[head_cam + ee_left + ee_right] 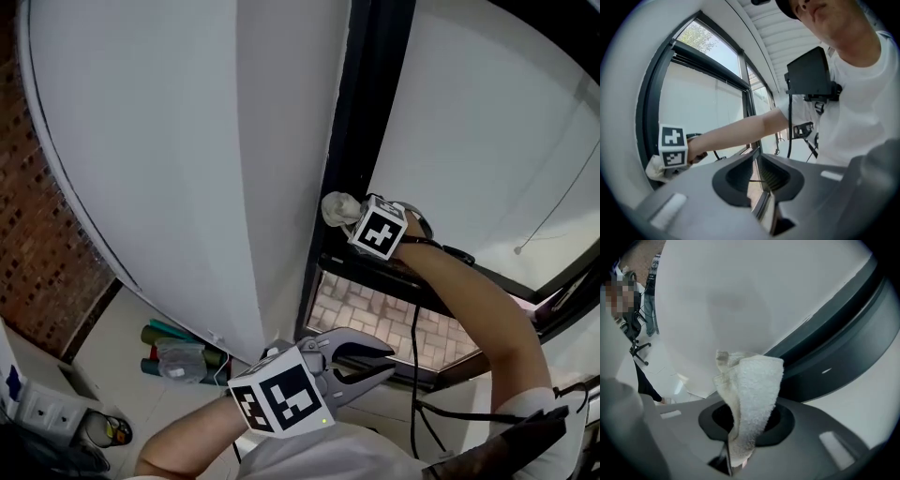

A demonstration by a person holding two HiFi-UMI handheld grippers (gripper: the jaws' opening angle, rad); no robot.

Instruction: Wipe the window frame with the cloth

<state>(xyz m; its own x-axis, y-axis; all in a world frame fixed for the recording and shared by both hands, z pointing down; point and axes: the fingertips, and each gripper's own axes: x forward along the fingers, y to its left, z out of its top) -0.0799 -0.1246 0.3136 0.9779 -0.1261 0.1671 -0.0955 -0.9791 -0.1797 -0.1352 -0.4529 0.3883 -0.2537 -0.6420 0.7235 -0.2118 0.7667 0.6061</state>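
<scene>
Well, the right gripper (354, 217) is clenched on the white cloth (752, 394), holding it against the dark window frame (361, 122). The left gripper (380, 361) hangs lower, jaws slightly apart, grasping nothing.

The head view looks from above, steeply down along the window frame (361, 112). The left gripper (375, 361) is near the camera at the bottom, and the right gripper (352, 216) is farther away, at the frame. The left gripper view looks upward along its own jaws, across to the right gripper (665, 165) and the same frame (644, 117), with the person (853, 93) close on its right side. The right gripper view faces the frame (834, 357) from very near, and the cloth (752, 399) fills its middle
</scene>
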